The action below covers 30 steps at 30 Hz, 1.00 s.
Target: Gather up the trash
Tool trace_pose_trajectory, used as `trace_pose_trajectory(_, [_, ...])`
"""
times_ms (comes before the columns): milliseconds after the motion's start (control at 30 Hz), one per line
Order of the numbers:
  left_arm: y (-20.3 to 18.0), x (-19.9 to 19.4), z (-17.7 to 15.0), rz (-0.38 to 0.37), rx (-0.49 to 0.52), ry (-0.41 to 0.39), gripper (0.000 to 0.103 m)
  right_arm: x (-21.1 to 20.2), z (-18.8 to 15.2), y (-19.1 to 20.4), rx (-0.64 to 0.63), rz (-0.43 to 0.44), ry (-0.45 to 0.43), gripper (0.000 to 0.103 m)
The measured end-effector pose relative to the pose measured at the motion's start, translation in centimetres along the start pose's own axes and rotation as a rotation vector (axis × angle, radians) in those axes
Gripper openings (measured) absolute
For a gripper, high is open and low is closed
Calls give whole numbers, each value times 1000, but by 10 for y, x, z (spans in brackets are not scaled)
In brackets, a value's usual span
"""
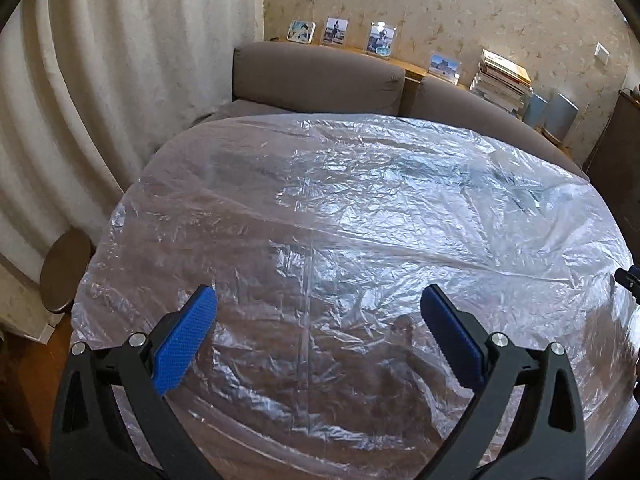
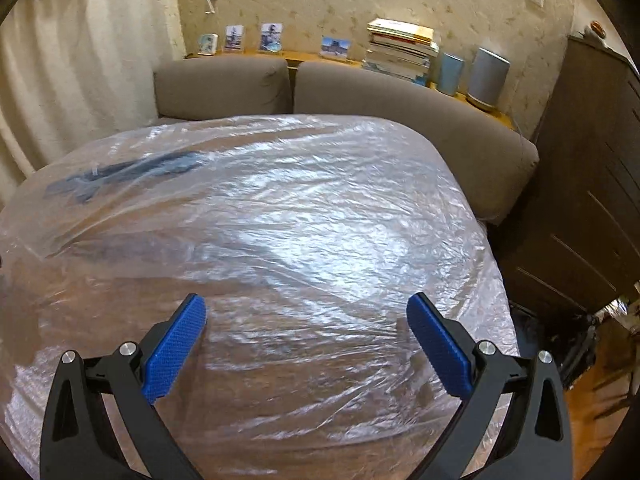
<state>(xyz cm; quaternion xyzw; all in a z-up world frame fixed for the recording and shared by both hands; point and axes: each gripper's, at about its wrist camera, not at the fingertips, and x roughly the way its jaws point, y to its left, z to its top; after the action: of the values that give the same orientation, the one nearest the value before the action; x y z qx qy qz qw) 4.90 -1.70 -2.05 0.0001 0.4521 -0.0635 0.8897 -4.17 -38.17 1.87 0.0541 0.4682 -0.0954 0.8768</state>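
Both my grippers hang with jaws wide and nothing between them: the left gripper point(image 1: 318, 304) and the right gripper point(image 2: 306, 312) each point down over a clear plastic sheet point(image 1: 360, 220) spread across the desk point(image 1: 400, 328), whose brown top shows through. No loose trash shows on it, so I judge the sheet itself is what I should gather; a dark shape point(image 2: 132, 172) lies under or within it toward the far left of the right view, and I cannot tell what it is. To do this well I would drop each gripper to a near edge or a raised wrinkle, pinch only film, and draw inward slowly so it bunches rather than tears or slides off. Beyond the desk sits a grey sofa point(image 2: 400, 100), with photos point(image 2: 272, 36) and books point(image 2: 400, 52) on the ledge behind, all well clear.
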Motion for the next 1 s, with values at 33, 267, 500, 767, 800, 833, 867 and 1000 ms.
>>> trace_pose_trajectory(33, [1,3,2,0,-3,12,102,3,0,-2,10,3,9,99])
trace_pose_trajectory(267, [1,7,3,35,23,28,102,7,1,-6,33,-12,7,99])
trace_pose_trajectory(500, [1,7,3,35,23,28,102,7,1,-7,46,-26,10,99])
trace_pose_trajectory(767, [1,7,4,35,24,29,102,7,1,-7,47,-25,9,99])
trace_pose_trajectory(800, [1,7,4,35,24,29,102,7,1,-7,47,-25,10,99])
trace_pose_trajectory(833, [1,7,4,35,24,29,102,7,1,-7,47,-25,10,99])
trace_pose_trajectory(867, [1,7,4,35,24,29,102,7,1,-7,47,-25,10,99])
trace_pose_trajectory(1000, [1,7,4,35,24,29,102,7,1,-7,47,-25,10,99])
